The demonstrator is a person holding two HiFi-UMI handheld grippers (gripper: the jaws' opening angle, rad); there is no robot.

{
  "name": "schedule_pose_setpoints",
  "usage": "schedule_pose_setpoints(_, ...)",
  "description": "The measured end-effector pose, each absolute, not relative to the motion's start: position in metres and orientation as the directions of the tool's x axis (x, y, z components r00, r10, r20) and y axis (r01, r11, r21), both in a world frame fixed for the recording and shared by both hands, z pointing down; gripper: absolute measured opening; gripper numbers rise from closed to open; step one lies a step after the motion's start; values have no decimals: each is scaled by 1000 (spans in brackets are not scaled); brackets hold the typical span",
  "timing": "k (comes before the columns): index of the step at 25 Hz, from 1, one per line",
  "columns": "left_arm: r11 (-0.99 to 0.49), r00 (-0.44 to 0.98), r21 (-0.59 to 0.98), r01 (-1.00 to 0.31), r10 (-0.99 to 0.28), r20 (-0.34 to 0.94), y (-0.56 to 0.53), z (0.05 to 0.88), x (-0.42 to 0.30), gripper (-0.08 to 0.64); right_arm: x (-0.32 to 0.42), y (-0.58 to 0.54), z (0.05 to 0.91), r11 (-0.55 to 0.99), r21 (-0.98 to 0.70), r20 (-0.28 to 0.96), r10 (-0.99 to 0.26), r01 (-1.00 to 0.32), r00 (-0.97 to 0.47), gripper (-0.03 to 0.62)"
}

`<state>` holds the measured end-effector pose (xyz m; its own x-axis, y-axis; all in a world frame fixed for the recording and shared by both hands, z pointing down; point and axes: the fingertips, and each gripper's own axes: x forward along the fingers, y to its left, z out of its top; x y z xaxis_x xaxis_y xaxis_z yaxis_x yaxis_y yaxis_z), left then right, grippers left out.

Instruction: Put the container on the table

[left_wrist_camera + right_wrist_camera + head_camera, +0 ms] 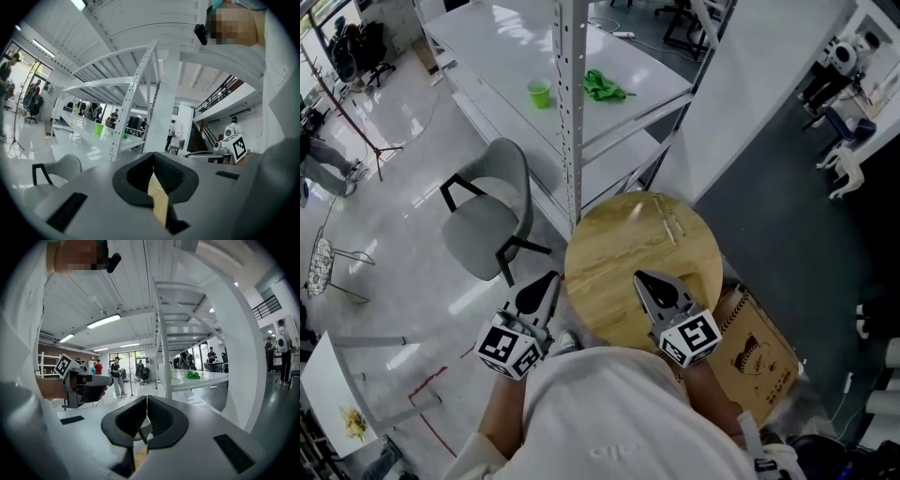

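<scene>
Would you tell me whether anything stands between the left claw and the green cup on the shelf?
The grey chair stands before the shelf, between the left claw and the green cup in the head view, though the left gripper view shows the cup clear above it. A white upright stands just right of the cup.

left tool point(546, 284): jaws together, nothing between, pointing level | right tool point(649, 284): jaws together, nothing between, pointing slightly down | both side by side, apart
</scene>
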<state>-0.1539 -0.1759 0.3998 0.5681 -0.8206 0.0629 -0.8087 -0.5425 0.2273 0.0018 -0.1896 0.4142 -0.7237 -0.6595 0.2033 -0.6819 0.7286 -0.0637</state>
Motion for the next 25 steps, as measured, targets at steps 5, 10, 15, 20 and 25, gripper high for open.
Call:
schedule_pose_setpoints(5,-563,580,209,-799,-815,22,-172,383,-151,17,0,-183,404,730,-63,164,-666,-681,-728,28)
schedule_pose_setpoints(10,-579,593,193,-793,-804,26,-172,383,-145,17,0,-180,406,734,-42,169,-663,-678,-729,26)
schedule_pose_setpoints(15,-583,601,200,-787,-798,40,-173,387,-141,17,0,-177,410,740,-25,194,-656,-672,-729,26)
schedule_pose_setpoints(20,-596,615,196,-779,-787,52,-174,389,-133,17,9,-176,413,727,-38,199,-667,-686,-718,26)
schedule_pose_setpoints(25,-608,628,188,-771,-774,73,-178,393,-126,17,18,-178,420,706,-59,211,-682,-705,-701,26)
